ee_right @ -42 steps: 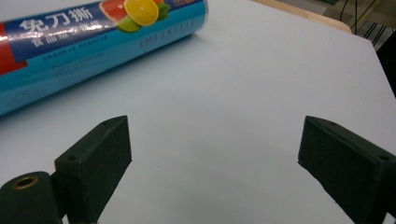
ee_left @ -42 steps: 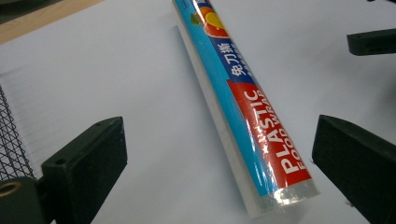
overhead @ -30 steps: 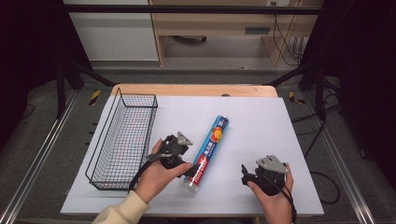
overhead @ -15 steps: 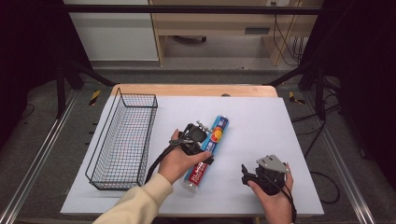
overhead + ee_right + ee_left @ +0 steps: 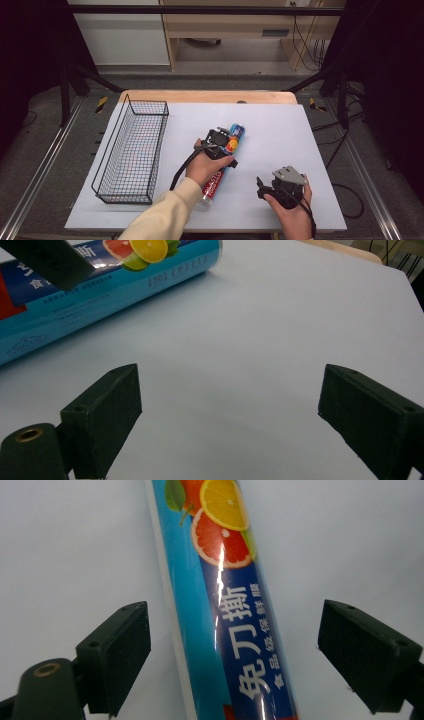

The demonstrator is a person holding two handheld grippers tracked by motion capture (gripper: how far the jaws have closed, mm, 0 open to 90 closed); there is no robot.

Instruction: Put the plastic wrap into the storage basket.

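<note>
Closing on the tube [image 5: 227, 615] is the step we judge to be in hand, and it lies well for it: in the left gripper view it runs lengthwise between the two black jaws, nearer the jaw on that view's left, with white table showing either side. Our left gripper [image 5: 223, 141] has just been narrowing its jaws, yet neither pad [image 5: 117, 652] touches the tube, so it counts as open around it, not gripping. To do this well we should first shift a little toward the left-hand pad's side so the tube sits midway, then lower until the pads flank its widest line rather than its top; pinched high, a glossy round body would likely squirt out. We should keep the jaws square across the tube's length and squeeze gently, since it looks like a light cardboard or plastic roll. From the high view the grip falls nearer the fruit-printed far end than the middle, so it may droop toward us when lifted. The wire basket [image 5: 131, 150] stands beyond our left gripper's outer side. Our right gripper [image 5: 260, 183] rests apart, nearer us, jaws wide over bare table [image 5: 260, 340], holding nothing
</note>
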